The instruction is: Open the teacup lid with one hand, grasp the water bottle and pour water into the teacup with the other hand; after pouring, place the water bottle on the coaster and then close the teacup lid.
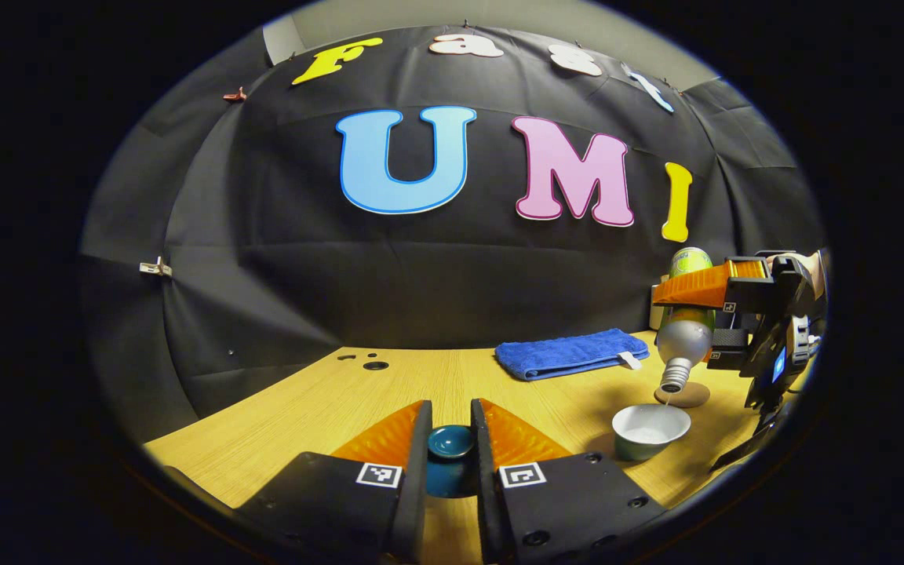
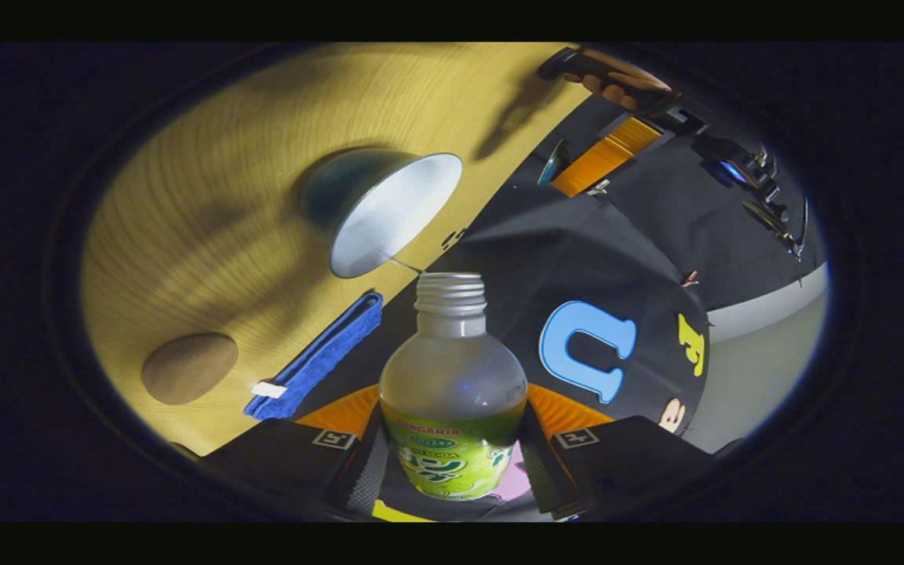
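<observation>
My left gripper (image 1: 451, 446) is shut on the dark teal teacup lid (image 1: 450, 443), held just above the wooden table (image 1: 318, 408). Off to its right stands the open teacup (image 1: 650, 429), white inside. Over it the water bottle (image 1: 684, 337) hangs tipped mouth-down, and a thin stream runs from its neck into the cup. In the right gripper view my right gripper (image 2: 452, 459) is shut on the bottle (image 2: 452, 392), whose uncapped mouth points at the teacup (image 2: 389, 212). The round brown coaster (image 2: 189, 367) lies on the table beside the cup; it also sits behind the cup in the left gripper view, coaster (image 1: 687, 394).
A folded blue towel (image 1: 570, 353) lies at the back of the table near the cloth wall. Small dark holes (image 1: 375, 365) mark the tabletop at the back left. The table's near edge runs just below my left gripper.
</observation>
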Motion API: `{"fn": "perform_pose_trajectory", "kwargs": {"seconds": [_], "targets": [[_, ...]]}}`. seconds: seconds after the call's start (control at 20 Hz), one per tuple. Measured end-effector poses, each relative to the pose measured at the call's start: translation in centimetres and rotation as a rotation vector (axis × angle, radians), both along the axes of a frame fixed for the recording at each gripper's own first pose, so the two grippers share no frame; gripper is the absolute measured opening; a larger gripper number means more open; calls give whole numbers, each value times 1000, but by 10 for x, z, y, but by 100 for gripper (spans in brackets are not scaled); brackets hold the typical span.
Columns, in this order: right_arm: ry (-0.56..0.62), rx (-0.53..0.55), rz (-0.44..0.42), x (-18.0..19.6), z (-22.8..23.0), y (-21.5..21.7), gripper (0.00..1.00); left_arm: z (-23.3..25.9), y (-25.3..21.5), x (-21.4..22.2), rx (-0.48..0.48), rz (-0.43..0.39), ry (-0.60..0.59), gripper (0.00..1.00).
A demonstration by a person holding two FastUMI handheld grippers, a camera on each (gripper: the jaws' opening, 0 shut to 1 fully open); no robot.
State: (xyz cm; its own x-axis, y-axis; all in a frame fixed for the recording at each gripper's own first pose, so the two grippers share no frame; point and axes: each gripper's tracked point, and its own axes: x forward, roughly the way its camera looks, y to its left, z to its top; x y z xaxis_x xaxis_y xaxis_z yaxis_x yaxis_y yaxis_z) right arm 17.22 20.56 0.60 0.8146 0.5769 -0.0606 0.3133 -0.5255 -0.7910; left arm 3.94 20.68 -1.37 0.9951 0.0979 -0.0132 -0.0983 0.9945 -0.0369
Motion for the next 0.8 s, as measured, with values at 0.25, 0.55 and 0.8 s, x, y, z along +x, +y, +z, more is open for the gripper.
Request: {"fn": "perform_pose_trajectory", "kwargs": {"seconds": [0.25,0.55,0.8], "targets": [[5,1,8,-2,-1,4,76,0,-1,0,0,0,0,31],[4,-10,17,-5,0,7,76,0,0,0,0,0,0,31],[-1,-3,10,-6,6,5,76,0,0,0,0,0,0,33]]}}
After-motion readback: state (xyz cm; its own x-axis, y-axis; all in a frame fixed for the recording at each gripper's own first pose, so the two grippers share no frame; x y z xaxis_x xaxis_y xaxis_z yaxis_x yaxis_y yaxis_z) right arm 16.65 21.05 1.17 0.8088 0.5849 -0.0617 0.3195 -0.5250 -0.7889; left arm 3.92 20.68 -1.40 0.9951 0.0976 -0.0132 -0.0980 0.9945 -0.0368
